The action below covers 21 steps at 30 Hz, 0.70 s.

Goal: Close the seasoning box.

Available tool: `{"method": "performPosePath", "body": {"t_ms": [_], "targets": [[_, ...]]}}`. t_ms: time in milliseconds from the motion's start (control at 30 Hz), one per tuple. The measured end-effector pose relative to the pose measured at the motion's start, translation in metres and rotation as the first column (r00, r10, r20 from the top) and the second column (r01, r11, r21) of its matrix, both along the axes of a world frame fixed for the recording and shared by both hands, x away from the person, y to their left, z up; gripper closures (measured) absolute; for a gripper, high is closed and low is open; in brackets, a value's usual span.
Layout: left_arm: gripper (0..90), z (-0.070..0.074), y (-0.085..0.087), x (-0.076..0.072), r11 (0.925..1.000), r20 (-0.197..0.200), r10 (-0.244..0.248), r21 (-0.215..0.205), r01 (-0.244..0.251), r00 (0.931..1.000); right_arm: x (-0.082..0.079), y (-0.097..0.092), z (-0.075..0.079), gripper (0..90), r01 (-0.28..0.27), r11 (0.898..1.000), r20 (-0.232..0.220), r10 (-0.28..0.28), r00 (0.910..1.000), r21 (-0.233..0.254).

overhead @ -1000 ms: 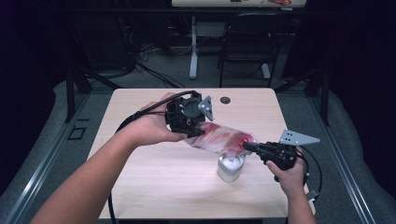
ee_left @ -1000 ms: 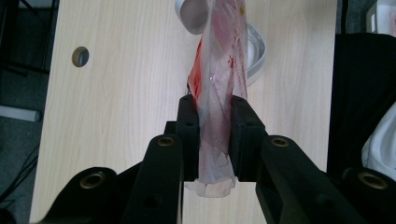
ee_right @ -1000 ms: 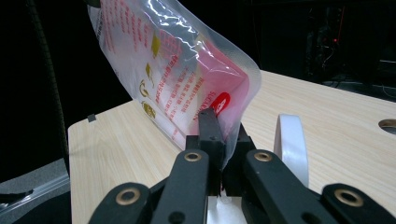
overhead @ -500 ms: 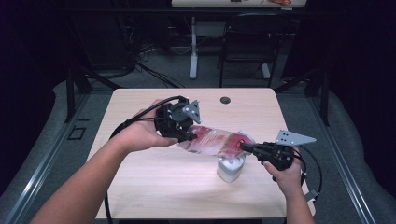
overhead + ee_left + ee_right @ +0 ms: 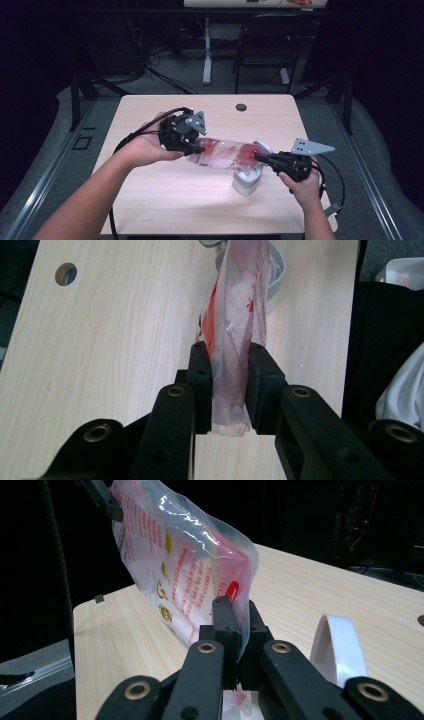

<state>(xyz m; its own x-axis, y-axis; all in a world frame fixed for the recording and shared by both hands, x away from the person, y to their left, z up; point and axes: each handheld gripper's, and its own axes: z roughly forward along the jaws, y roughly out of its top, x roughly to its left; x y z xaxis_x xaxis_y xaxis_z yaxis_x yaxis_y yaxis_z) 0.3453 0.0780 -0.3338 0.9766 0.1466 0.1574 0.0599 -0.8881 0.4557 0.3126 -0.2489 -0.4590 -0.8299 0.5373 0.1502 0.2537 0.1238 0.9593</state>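
Observation:
A clear plastic bag [image 5: 222, 152] with red print is stretched between my two grippers above the table [image 5: 150, 200]. My left gripper [image 5: 197, 149] is shut on one end of the bag [image 5: 235, 315], with the film pinched between the pads [image 5: 229, 385]. My right gripper [image 5: 260, 157] is shut on the opposite edge of the bag [image 5: 185, 565], clamping the sealed strip [image 5: 235, 625]. Under the bag's right end a white round container [image 5: 246, 181] stands on the table; its rim [image 5: 336, 645] rises beside the right jaws, and it lies beyond the bag [image 5: 277, 270] in the left gripper view.
A round cable hole [image 5: 241, 107] sits near the table's far edge. Black cables trail from both grippers across the wood. Behind the table stand a chair [image 5: 265, 55] and a white desk leg [image 5: 207, 50]. Dark floor surrounds the table.
My left hand has moved down and to the left with its end of the bag, so the bag lies flatter and lower over the container. The right hand has stayed put.

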Motion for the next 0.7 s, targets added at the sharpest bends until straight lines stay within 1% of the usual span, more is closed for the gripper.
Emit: {"method": "performPosePath", "body": {"t_ms": [67, 167, 200, 267, 300, 333, 433, 467, 567, 700], "targets": [[75.8, -0.003, 0.002, 0.000, 0.9999, -0.002, 0.009, -0.008, -0.009, 1.0000, 0.000, 0.001, 0.001, 89.7, -0.002, 1.000, 0.003, 0.002, 1.0000, -0.004], [75.8, -0.005, 0.005, 0.000, 0.9999, -0.015, 0.010, -0.012, -0.010, 0.9998, 0.000, 0.002, 0.002, 89.7, -0.003, 1.000, 0.005, 0.003, 1.0000, -0.004], [75.7, -0.007, 0.006, -0.001, 0.9998, -0.011, 0.011, -0.016, -0.011, 0.9999, 0.000, 0.002, 0.003, 89.8, -0.003, 1.000, 0.008, 0.003, 1.0000, -0.005], [75.7, -0.009, 0.009, -0.001, 0.9998, -0.018, 0.012, -0.017, -0.012, 0.9998, 0.000, 0.003, 0.003, 89.8, -0.006, 1.000, 0.009, 0.006, 0.9999, -0.010], [75.7, -0.011, 0.010, -0.001, 0.9995, -0.023, 0.017, -0.026, -0.017, 0.9996, 0.000, 0.004, 0.004, 89.8, -0.007, 1.000, 0.009, 0.007, 0.9999, -0.010], [75.7, -0.012, 0.011, 0.000, 0.9996, -0.021, 0.014, -0.022, -0.015, 0.9997, 0.000, 0.005, 0.004, 89.8, -0.010, 1.000, 0.009, 0.010, 0.9999, -0.006], [75.6, -0.015, 0.015, 0.000, 0.9992, -0.029, 0.023, -0.034, -0.024, 0.9993, 0.000, 0.006, 0.005, 89.8, -0.013, 1.000, 0.012, 0.013, 0.9998, -0.007], [75.6, -0.016, 0.016, 0.000, 0.9993, -0.031, 0.021, -0.031, -0.022, 0.9993, 0.000, 0.007, 0.006, 89.8, -0.015, 1.000, 0.013, 0.015, 0.9998, -0.006], [75.5, -0.020, 0.019, 0.000, 0.9986, -0.035, 0.029, -0.044, -0.031, 0.9989, 0.000, 0.009, 0.006, 89.8, -0.021, 1.000, 0.014, 0.021, 0.9997, -0.001], [75.4, -0.023, 0.022, -0.001, 0.9980, -0.038, 0.031, -0.053, -0.033, 0.9988, 0.000, 0.010, 0.007, 89.9, -0.027, 1.000, 0.014, 0.027, 0.9995, -0.004]]}}
